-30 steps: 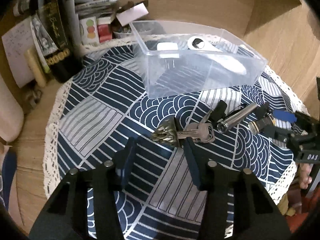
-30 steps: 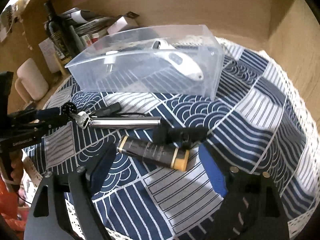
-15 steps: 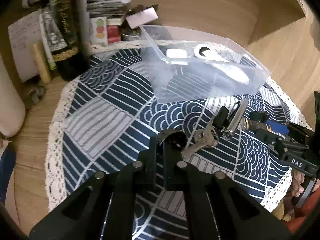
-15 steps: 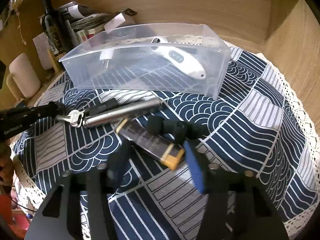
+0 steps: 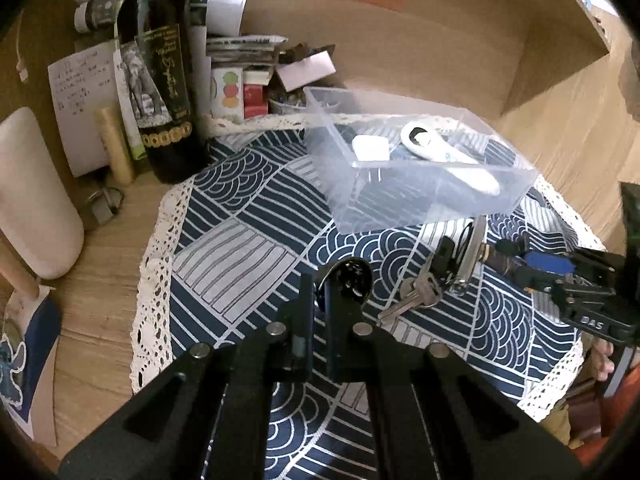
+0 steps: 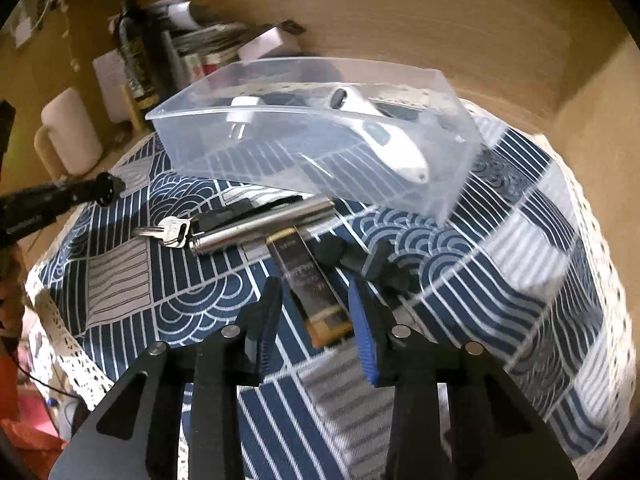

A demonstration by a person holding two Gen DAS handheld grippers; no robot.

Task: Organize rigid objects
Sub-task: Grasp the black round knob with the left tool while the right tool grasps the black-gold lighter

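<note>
My left gripper [image 5: 318, 292] is shut on a dark metal keychain charm [image 5: 352, 282], lifted off the blue patterned cloth [image 5: 248, 240]; the keys [image 5: 416, 296] trail to its right. My right gripper [image 6: 316, 300] is closed around a black tube with an orange cap [image 6: 314, 292], its pads [image 6: 362, 336] at the tube's sides. A silver flashlight [image 6: 260, 226] and keys [image 6: 170, 232] lie beyond it. The clear plastic bin [image 5: 516, 194] holds a white thermometer [image 5: 448, 156] and a white plug [image 5: 370, 148]; in the right wrist view the bin [image 6: 452, 184] stands behind the flashlight.
A wine bottle [image 5: 160, 80], papers and small boxes [image 5: 240, 92] stand behind the cloth at the left. A white mug [image 5: 32, 196] stands on the wooden table's left side. A black clip-like object [image 6: 360, 256] lies right of the tube.
My left gripper shut on the keychain charm and lifted it. My right gripper moved forward over the black tube and narrowed onto it; the tube turned lengthwise between the fingers.
</note>
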